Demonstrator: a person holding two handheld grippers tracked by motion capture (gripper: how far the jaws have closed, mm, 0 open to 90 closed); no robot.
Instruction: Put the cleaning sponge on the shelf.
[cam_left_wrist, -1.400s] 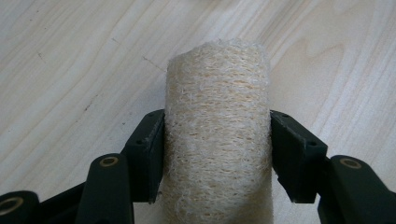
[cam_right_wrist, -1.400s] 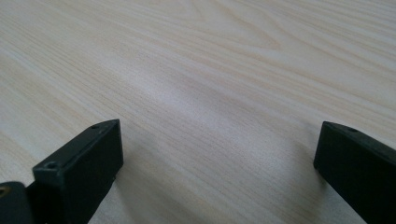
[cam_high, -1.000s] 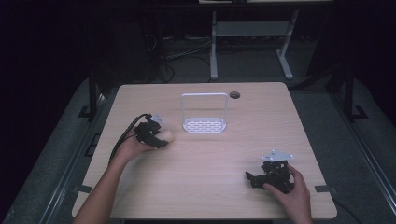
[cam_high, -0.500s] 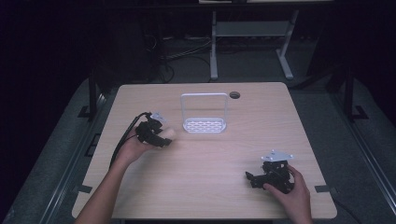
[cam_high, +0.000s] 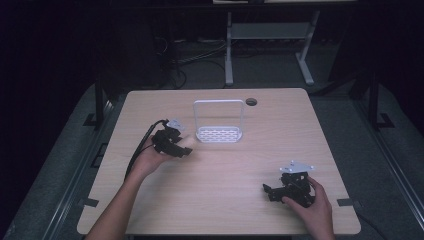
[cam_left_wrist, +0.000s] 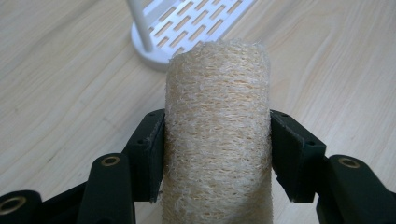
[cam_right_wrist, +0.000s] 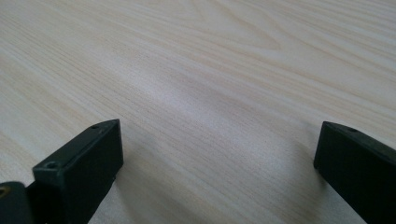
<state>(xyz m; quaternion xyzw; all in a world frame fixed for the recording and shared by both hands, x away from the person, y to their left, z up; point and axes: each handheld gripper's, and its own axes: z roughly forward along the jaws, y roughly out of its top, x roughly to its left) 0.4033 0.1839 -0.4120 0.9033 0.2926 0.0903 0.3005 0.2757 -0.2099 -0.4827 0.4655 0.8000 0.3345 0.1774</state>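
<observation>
1. We are holding a loofah roll (cam_left_wrist: 217, 140) in the left gripper (cam_high: 172, 145); in the left gripper view its two black jaws are pressing on the two sides of the roll, near the middle of its length.
2. The long axis of the roll is running along the jaws and away from our hand, so the free end is pointing forward, toward the white rack (cam_high: 219, 121).
3. In the left gripper view, the slotted base of the rack (cam_left_wrist: 187, 28) is lying just beyond the free end of the roll, a little to the left of it. The roll is near the rack but apart from it.
4. The right gripper (cam_high: 287, 190) is resting on the wooden table (cam_high: 300, 130) at the near right side, well apart from the rack, with its jaws spread wide and nothing between them.
5. We are judging that the left hand is the nearer one, and that the next move probably goes forward to the rack.
</observation>
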